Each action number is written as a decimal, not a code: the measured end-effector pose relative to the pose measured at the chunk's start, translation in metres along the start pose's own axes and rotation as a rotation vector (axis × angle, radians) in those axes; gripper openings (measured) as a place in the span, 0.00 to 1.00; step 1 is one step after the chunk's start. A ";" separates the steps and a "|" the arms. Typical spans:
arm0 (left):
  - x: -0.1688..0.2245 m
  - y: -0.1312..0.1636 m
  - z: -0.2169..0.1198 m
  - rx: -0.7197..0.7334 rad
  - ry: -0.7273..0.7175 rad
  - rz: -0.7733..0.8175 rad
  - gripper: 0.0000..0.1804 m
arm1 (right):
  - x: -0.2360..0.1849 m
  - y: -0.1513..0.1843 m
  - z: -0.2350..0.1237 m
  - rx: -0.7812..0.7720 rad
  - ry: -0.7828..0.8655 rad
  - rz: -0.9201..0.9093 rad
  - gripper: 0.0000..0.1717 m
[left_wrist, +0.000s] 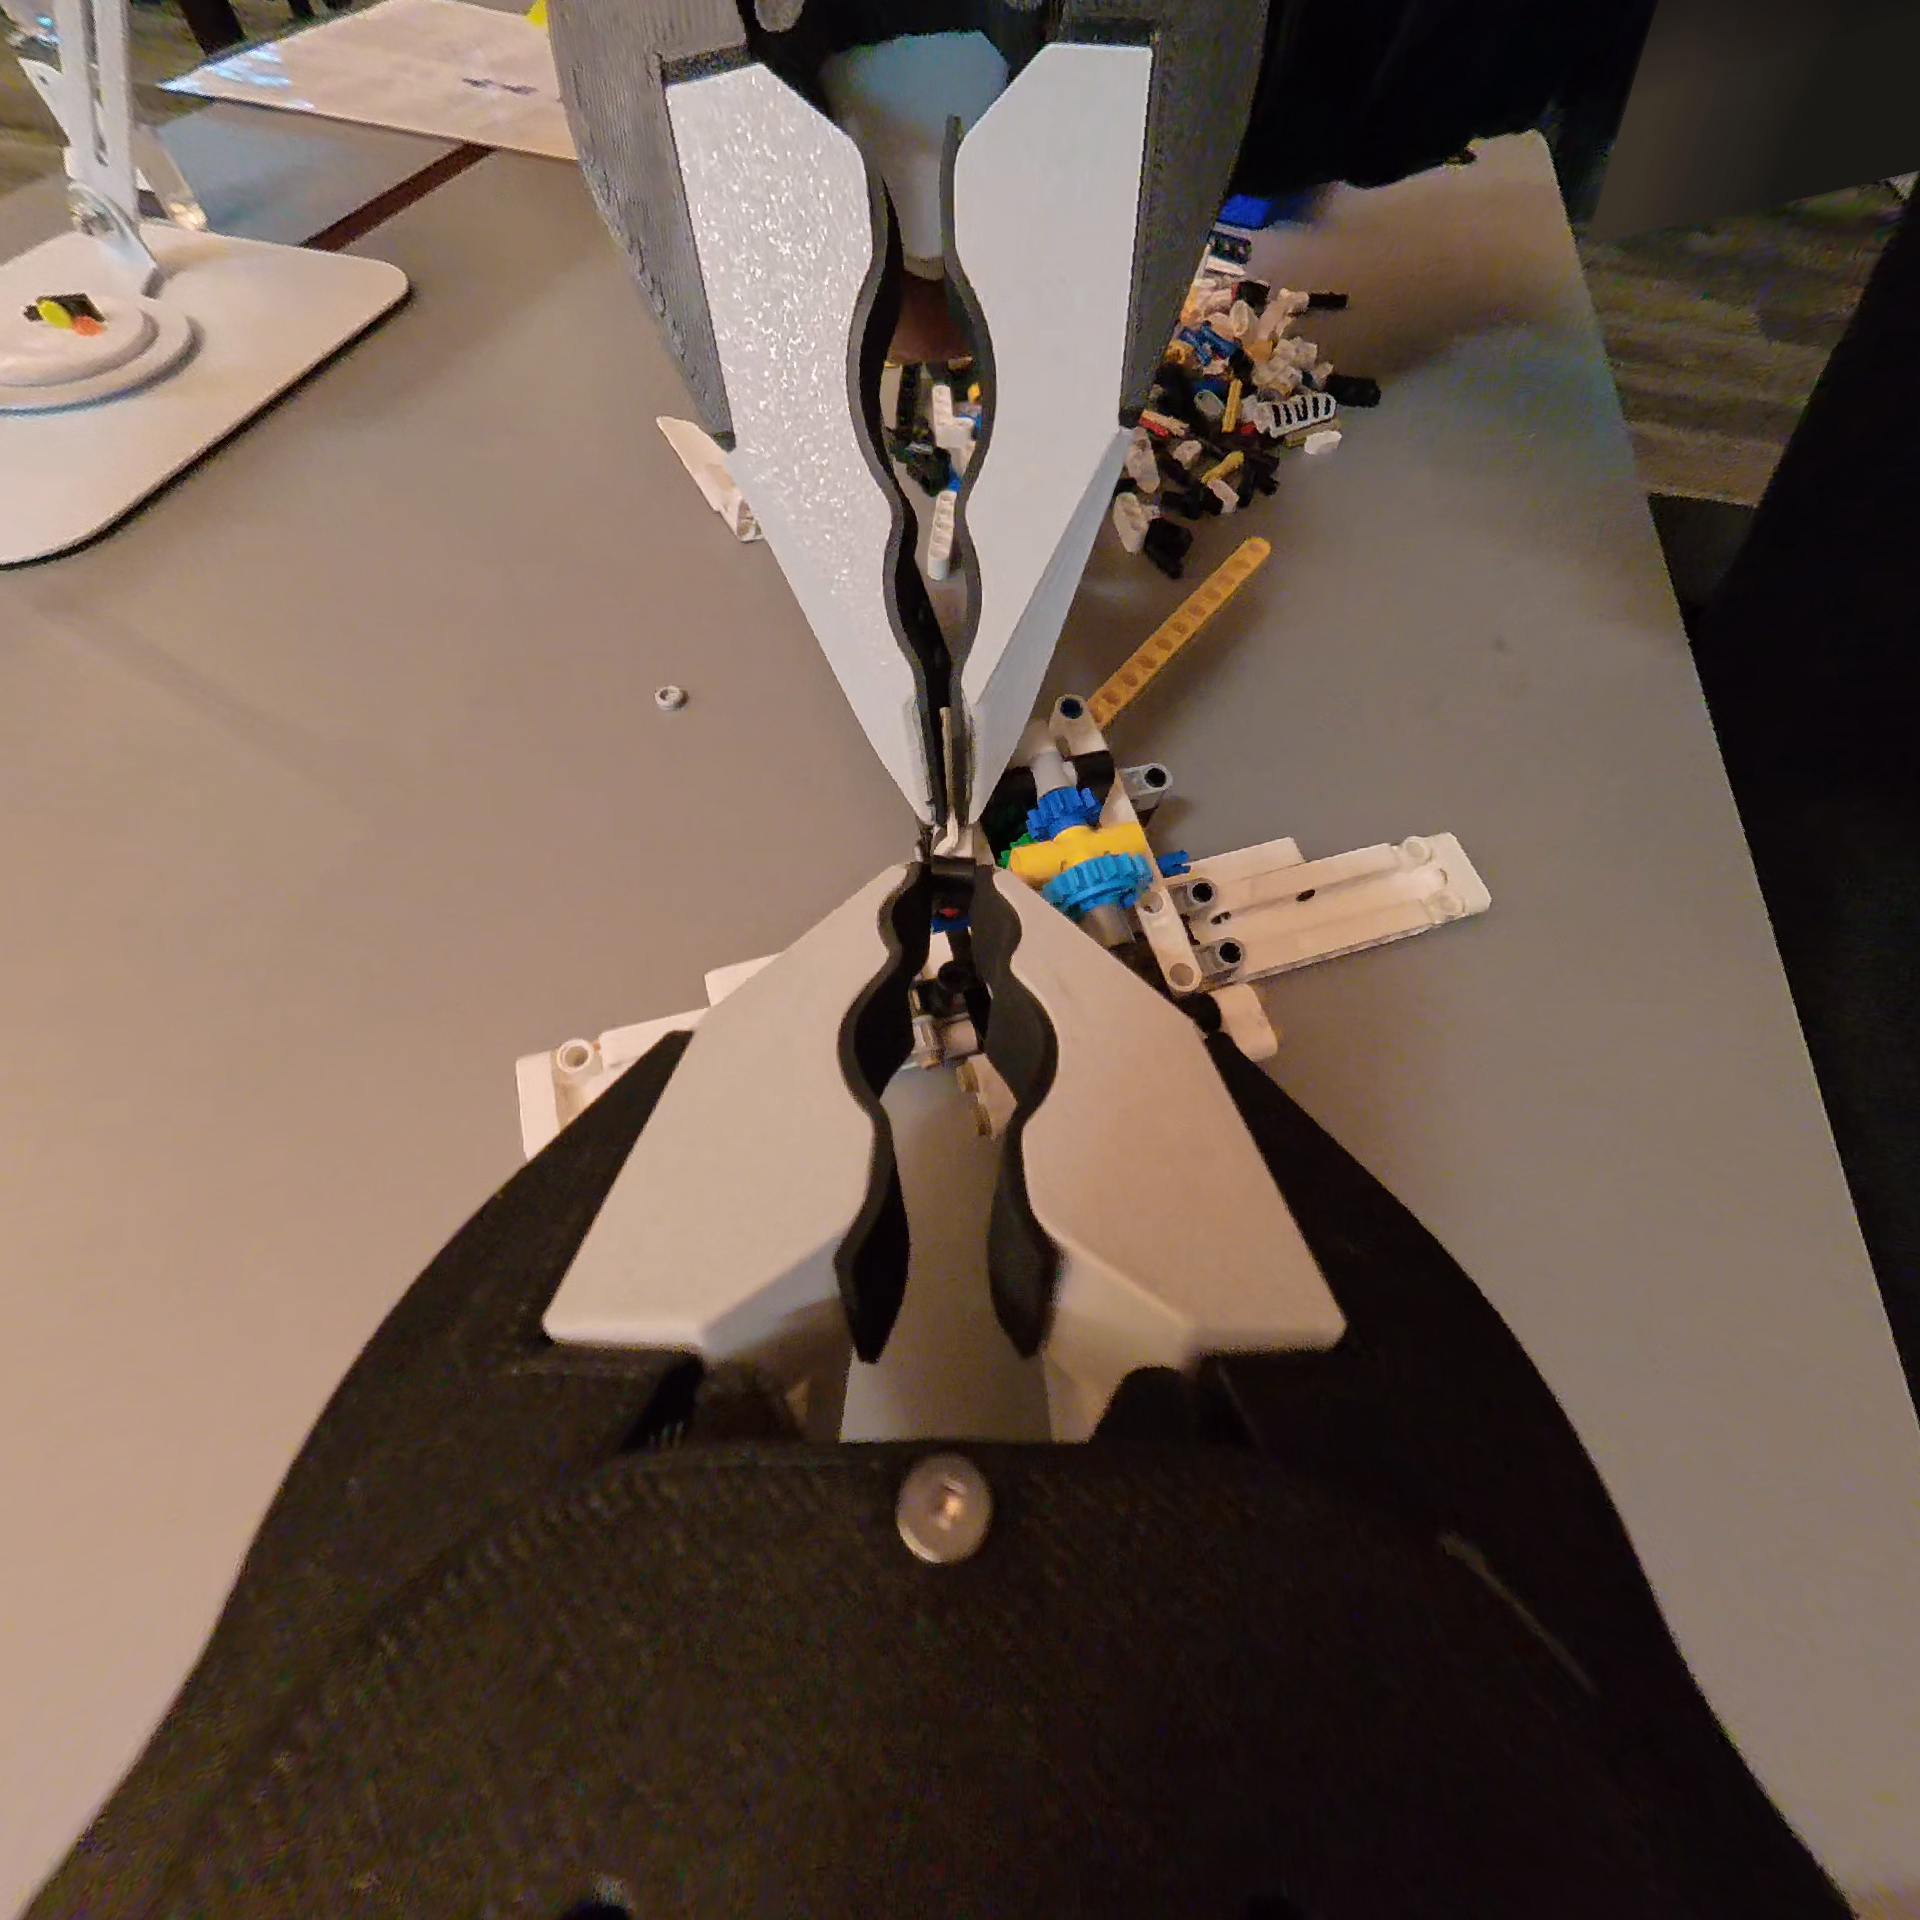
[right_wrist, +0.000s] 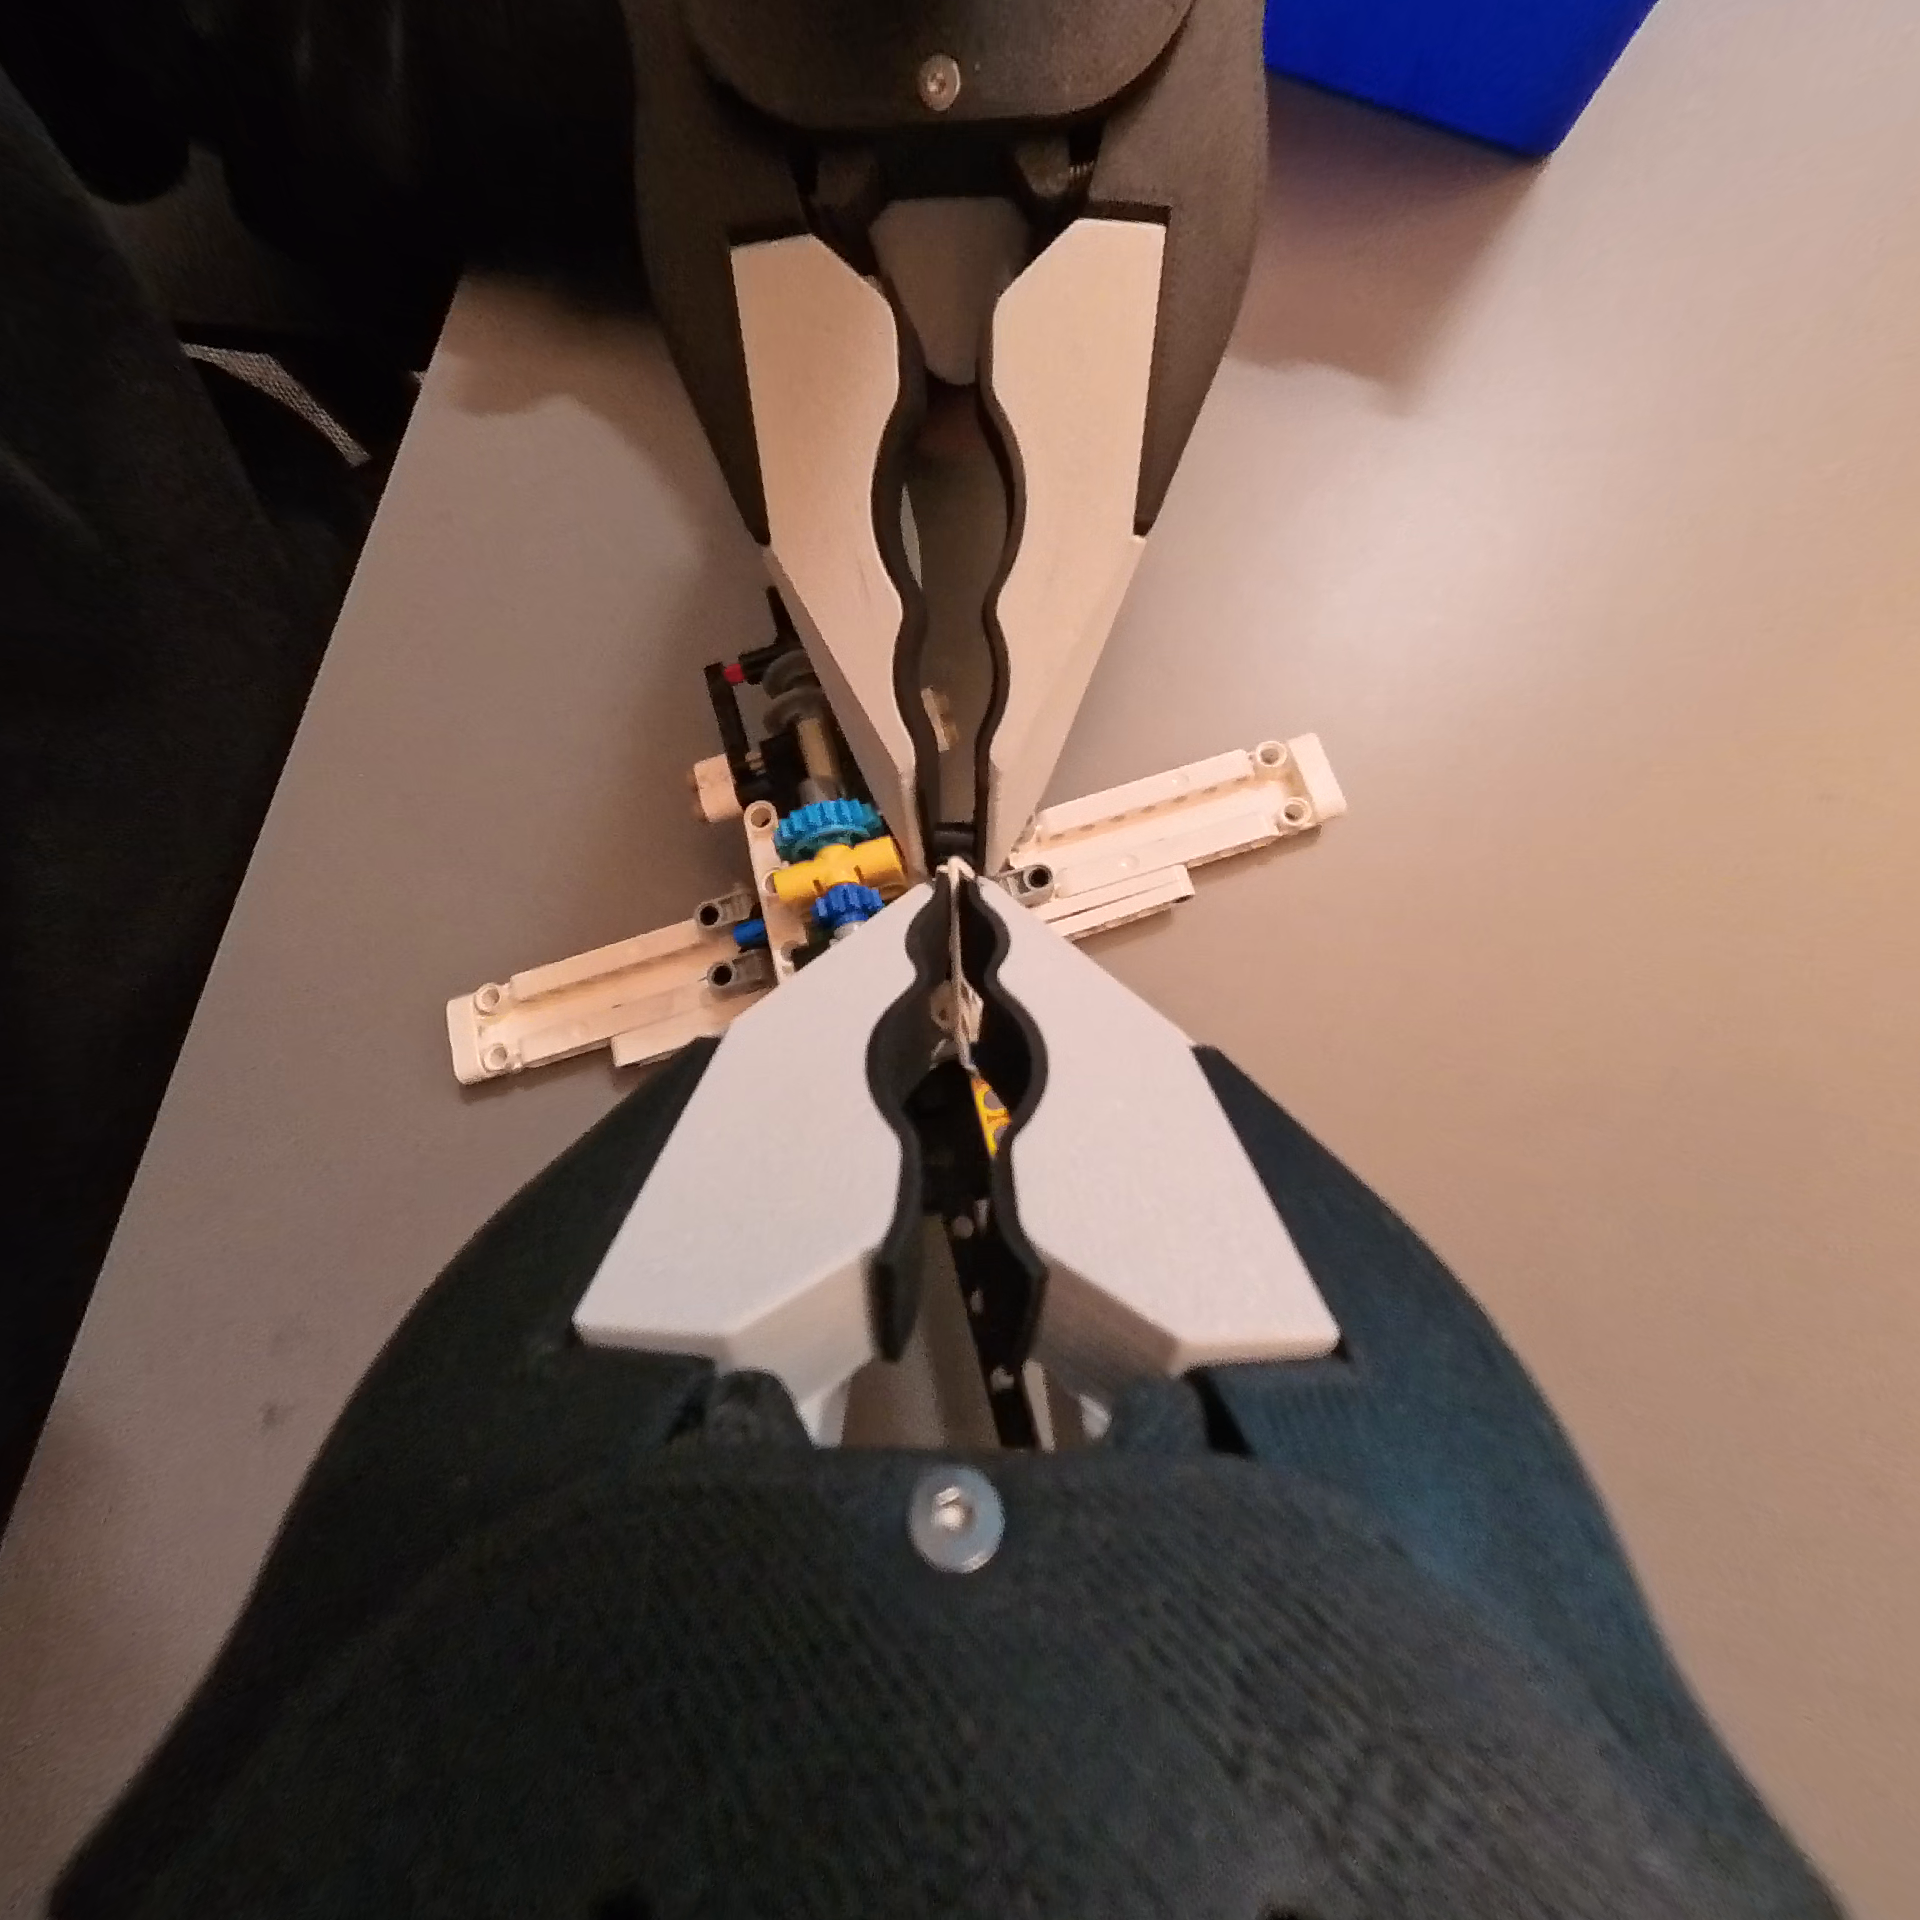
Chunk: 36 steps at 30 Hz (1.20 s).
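Note:
A brick-built model with white wing panels, blue gears and a yellow connector lies on the grey table. It also shows in the right wrist view. My left gripper is over the model's middle, shut on a small black part of it. My right gripper faces it tip to tip, shut on a thin white piece held edge-on. The white piece touches the black part. The right gripper also shows in the left wrist view, and the left gripper in the right wrist view.
A pile of small loose bricks and a long yellow beam lie behind the model. A small grey ring lies to the left. A white stand base is far left. A blue bin stands at the table's corner.

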<state>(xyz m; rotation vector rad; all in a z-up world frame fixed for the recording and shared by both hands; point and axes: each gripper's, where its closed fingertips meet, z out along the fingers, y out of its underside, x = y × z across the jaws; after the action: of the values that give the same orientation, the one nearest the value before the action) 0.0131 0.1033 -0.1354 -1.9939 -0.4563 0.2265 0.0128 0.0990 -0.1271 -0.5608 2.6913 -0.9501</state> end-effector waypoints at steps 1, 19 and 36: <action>0.000 0.000 0.000 0.000 0.000 -0.003 0.04 | 0.000 0.000 0.000 0.001 -0.002 0.004 0.00; -0.008 0.007 -0.016 0.001 -0.083 -0.058 0.03 | 0.011 0.008 -0.013 0.065 0.056 0.028 0.00; -0.008 0.009 -0.018 -0.025 -0.104 -0.032 0.03 | 0.009 -0.010 0.007 0.012 -0.034 0.076 0.00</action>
<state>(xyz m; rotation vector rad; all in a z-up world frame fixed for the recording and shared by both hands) 0.0139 0.0817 -0.1361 -2.0044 -0.5600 0.3065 0.0096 0.0842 -0.1273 -0.4647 2.6541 -0.9279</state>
